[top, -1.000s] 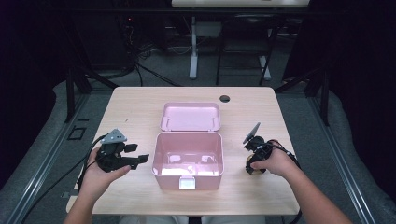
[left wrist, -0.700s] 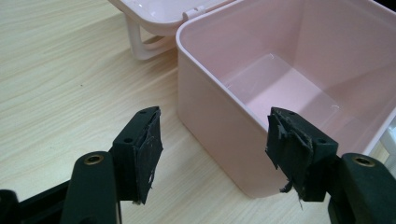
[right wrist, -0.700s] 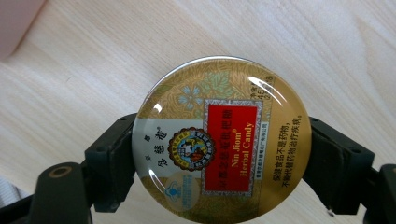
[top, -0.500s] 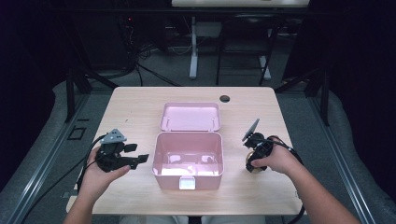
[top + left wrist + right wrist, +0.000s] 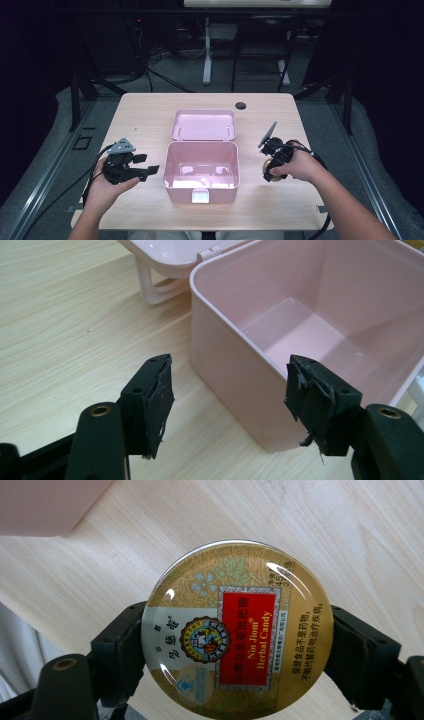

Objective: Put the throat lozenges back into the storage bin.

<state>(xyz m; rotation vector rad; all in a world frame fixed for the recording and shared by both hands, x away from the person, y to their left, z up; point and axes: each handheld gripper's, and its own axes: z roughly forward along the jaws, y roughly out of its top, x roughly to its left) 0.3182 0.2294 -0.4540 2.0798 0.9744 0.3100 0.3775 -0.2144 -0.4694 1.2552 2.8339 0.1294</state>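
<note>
Gold round candy tin (image 5: 235,632) clamped by its rim between the jaws of the right gripper (image 5: 272,159), at the right of the high view, above bare wood well right of the pink box (image 5: 201,170). Left gripper (image 5: 230,405) spread wide and empty at lower left, facing the near corner of that box. Open lid (image 5: 204,125) flat behind the box at centre frame, cable hole (image 5: 240,105) near the table (image 5: 145,112) far edge
</note>
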